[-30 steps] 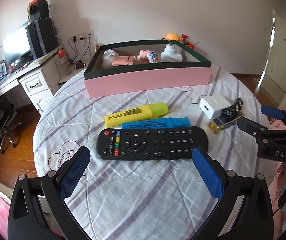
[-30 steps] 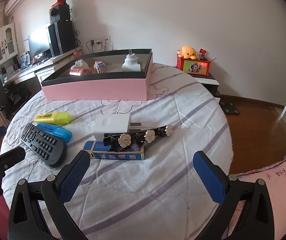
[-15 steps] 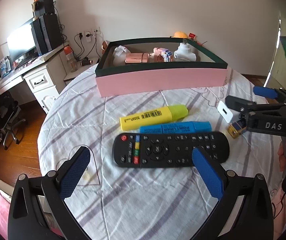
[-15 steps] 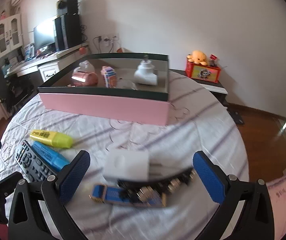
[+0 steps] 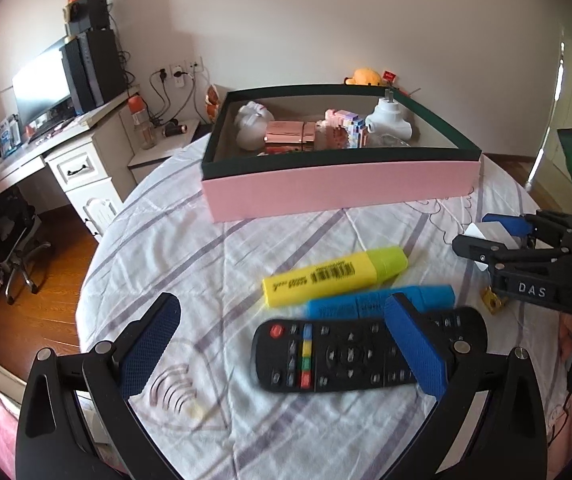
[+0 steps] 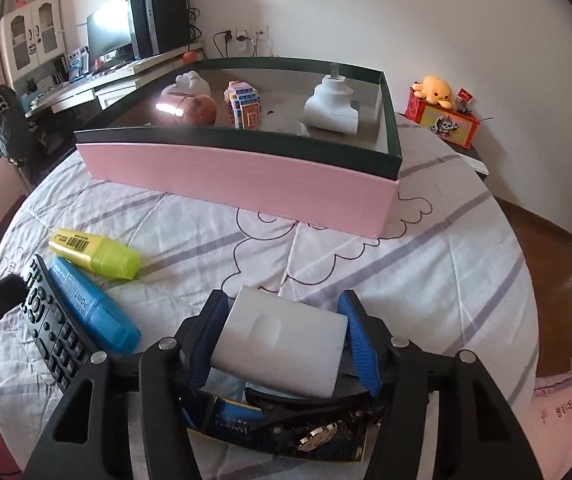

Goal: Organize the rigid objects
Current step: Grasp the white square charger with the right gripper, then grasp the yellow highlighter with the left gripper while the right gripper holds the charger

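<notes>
My right gripper (image 6: 284,324) is shut on the white charger block (image 6: 282,344), its blue pads against both sides; it also shows in the left wrist view (image 5: 494,236). Under it lie a blue box (image 6: 230,420) and a black hair clip (image 6: 326,432). My left gripper (image 5: 282,340) is open and empty above the black remote (image 5: 346,356). A yellow highlighter (image 5: 334,276) and a blue highlighter (image 5: 378,300) lie beside the remote. The pink box (image 5: 338,188) with a dark green rim stands farther back on the table and holds several small objects.
The round table has a striped white cloth (image 6: 426,264). A desk with a monitor (image 5: 42,88) stands at the left. A red box with a yellow plush toy (image 6: 440,114) sits behind the table. Wooden floor (image 5: 26,300) lies beyond the table edge.
My right gripper moved forward and down over the white charger and shut on it. My left gripper swung left, so the remote and highlighters sit further right in its view.
</notes>
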Action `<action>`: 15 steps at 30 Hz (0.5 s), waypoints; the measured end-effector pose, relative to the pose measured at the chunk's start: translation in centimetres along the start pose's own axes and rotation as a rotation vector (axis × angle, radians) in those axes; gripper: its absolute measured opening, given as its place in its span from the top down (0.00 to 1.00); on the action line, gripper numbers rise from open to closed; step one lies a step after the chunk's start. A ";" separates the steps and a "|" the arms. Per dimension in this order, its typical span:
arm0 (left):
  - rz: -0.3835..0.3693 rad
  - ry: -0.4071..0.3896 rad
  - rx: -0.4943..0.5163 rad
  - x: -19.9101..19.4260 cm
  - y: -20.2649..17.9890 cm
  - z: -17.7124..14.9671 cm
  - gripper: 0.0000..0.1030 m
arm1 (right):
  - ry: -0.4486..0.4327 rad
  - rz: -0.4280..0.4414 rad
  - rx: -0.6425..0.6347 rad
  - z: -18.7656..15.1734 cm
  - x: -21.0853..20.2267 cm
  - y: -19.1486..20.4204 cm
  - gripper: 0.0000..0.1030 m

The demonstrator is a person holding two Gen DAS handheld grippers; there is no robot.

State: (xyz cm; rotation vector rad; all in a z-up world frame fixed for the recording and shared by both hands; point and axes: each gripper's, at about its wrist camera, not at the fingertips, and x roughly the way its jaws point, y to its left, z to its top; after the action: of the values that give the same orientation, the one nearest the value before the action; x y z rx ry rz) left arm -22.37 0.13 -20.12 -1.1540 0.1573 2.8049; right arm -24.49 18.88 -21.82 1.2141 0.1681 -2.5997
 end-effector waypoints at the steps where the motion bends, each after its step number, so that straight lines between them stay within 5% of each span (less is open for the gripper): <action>1: -0.009 0.004 0.005 0.3 -0.1 0.2 0.00 | 0.005 0.006 0.005 0.1 0.1 -0.1 0.43; 15: -0.027 0.061 0.203 4.6 -0.9 1.8 0.00 | 0.004 0.040 0.029 0.4 0.5 -0.5 0.43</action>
State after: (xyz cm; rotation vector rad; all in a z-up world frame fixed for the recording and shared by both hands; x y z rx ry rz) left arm -26.79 1.49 -22.15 -1.1839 0.4175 2.6566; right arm -25.23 19.13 -21.90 1.2197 0.1061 -2.5737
